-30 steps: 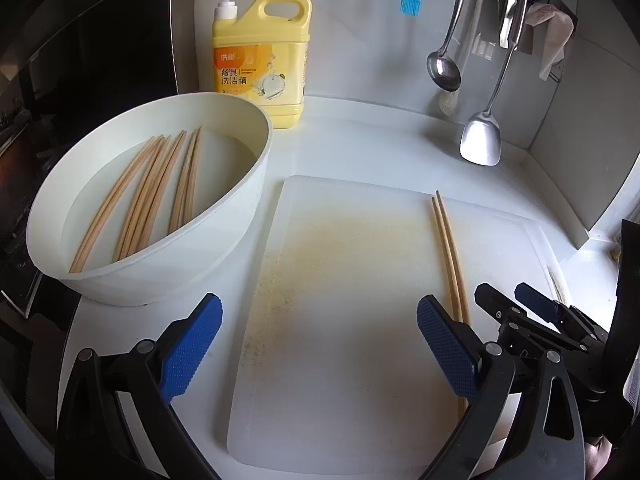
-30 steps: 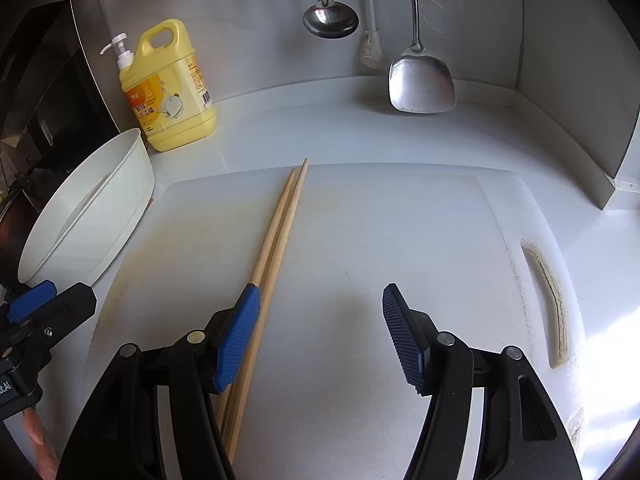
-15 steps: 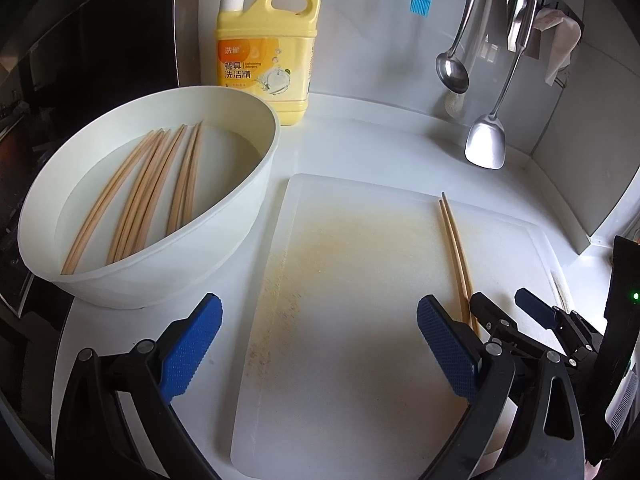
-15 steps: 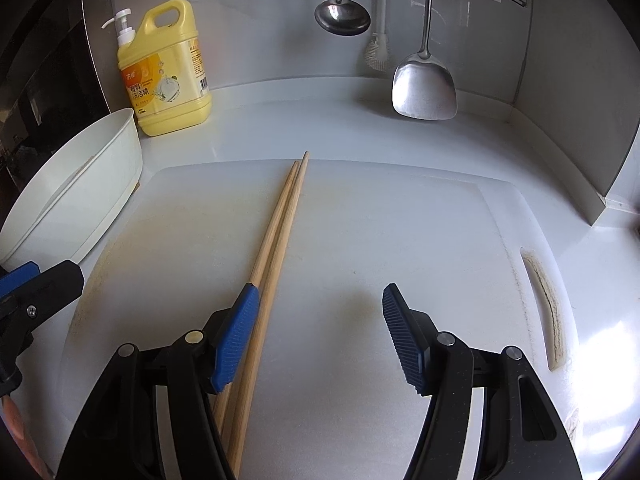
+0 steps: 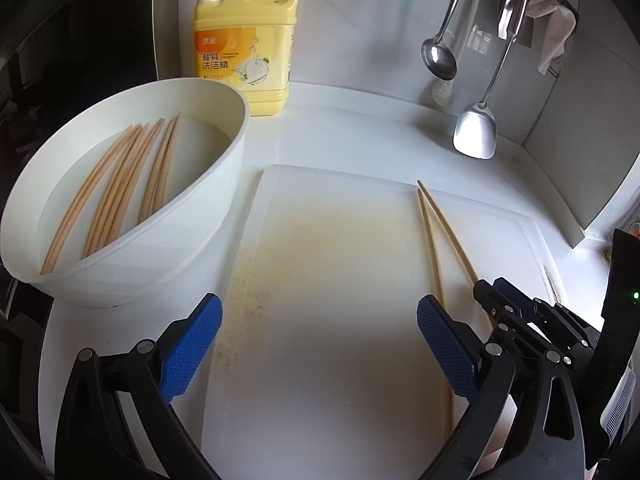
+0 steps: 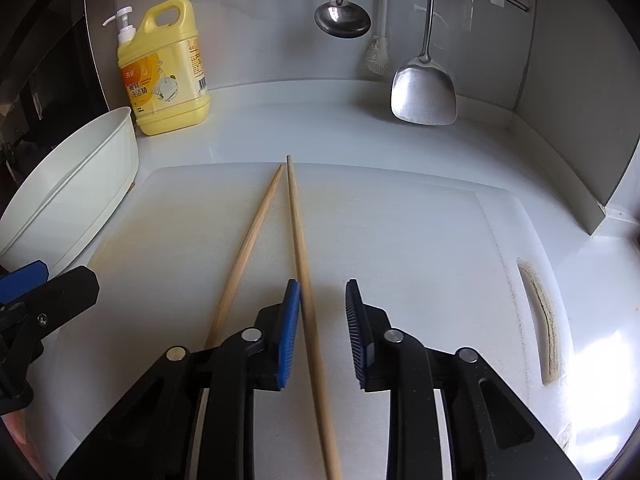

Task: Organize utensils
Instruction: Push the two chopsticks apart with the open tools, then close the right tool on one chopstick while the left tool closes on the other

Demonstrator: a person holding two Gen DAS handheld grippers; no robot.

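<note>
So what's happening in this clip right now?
A person is sorting chopsticks with two handheld claws. The right claw is closing around one chopstick on the cutting board; its pads don't yet pinch it. A second chopstick lies just outside that claw. The left claw hangs open over the board. More chopsticks sit in the white basin.

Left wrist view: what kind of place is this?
A home kitchen counter, most likely: a yellow dish-soap jug by the wall, a ladle and spatula hanging from a rail, and a white cutting board.
</note>
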